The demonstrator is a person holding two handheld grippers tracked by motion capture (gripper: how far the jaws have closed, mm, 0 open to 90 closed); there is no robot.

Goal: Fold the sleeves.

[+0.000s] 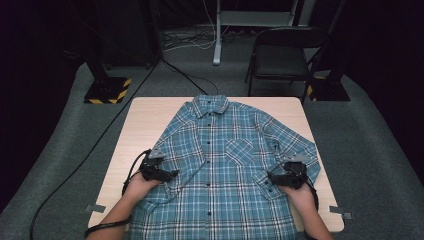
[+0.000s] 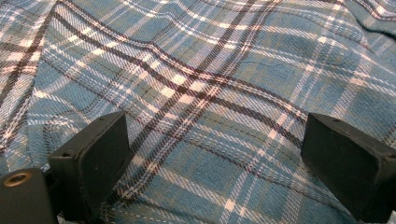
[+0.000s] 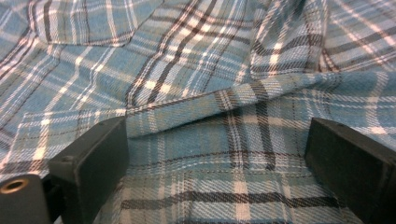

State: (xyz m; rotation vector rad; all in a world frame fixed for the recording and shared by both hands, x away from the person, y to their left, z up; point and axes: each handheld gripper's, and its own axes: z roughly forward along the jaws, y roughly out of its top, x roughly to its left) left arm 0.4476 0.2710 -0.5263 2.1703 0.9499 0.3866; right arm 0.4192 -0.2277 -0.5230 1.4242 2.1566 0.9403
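A blue plaid button-up shirt [image 1: 220, 160] lies front up on the light wooden table [image 1: 145, 120], collar at the far side, hem hanging over the near edge. My left gripper [image 1: 172, 174] rests on the shirt's left side near the sleeve, jaws wide open over flat plaid cloth [image 2: 210, 107]. On the other side, my right gripper [image 1: 271, 176] sits by the folded sleeve cuff, also open, with a raised fold of fabric [image 3: 243, 100] running between and beyond its jaws. Neither grips any cloth.
A black folding chair [image 1: 282, 55] stands beyond the table's far right corner. Two stand bases with yellow-black tape [image 1: 107, 90] flank the table on the grey carpet. Cables [image 1: 190, 75] trail across the floor. Tape tabs mark the table's near corners.
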